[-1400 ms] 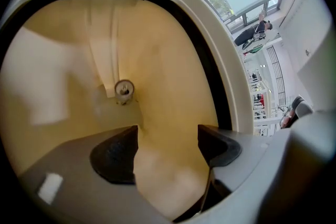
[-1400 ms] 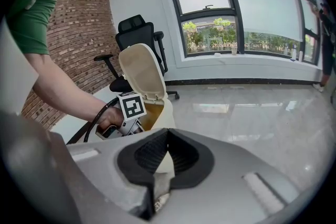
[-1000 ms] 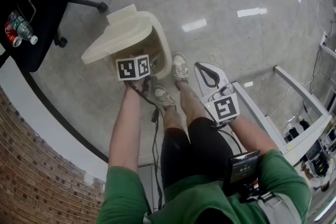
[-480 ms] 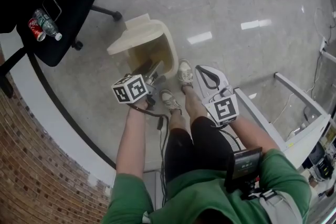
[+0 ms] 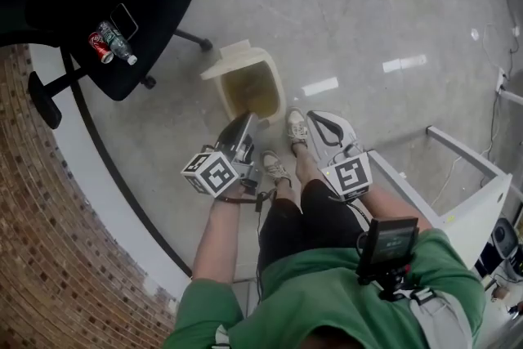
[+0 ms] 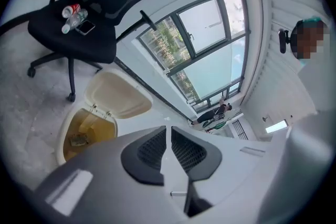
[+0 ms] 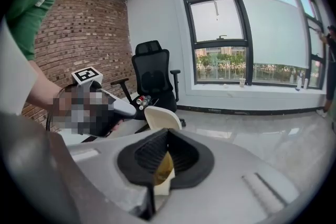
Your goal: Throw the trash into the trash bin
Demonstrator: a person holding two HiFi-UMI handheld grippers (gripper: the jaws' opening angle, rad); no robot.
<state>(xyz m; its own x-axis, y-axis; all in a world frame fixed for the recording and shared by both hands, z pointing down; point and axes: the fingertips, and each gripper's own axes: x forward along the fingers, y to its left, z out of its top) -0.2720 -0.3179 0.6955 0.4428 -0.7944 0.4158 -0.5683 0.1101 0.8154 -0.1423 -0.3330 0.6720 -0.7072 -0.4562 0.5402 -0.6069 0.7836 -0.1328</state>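
1. Glossy grey floor (image 5: 368, 29) beside a brick wall (image 5: 49, 257); the cream trash bin (image 5: 279, 86) stands with its lid open.
2. Trash (image 6: 79, 139) lies at the bin's bottom.
3. Left gripper (image 6: 169, 132): fingers (image 6: 149, 152) have just been closing, now a thin slit apart, empty.
4. Right gripper (image 7: 167, 135): fingers (image 7: 185, 157) meet at the tips, empty.

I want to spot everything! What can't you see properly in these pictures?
Scrap inside the trash bin: left gripper view, too small to identify.
Yellowish patch between right gripper jaws: right gripper view, held trash or bin behind, unclear.
Bottle and can labels on the chair: head view, too small.
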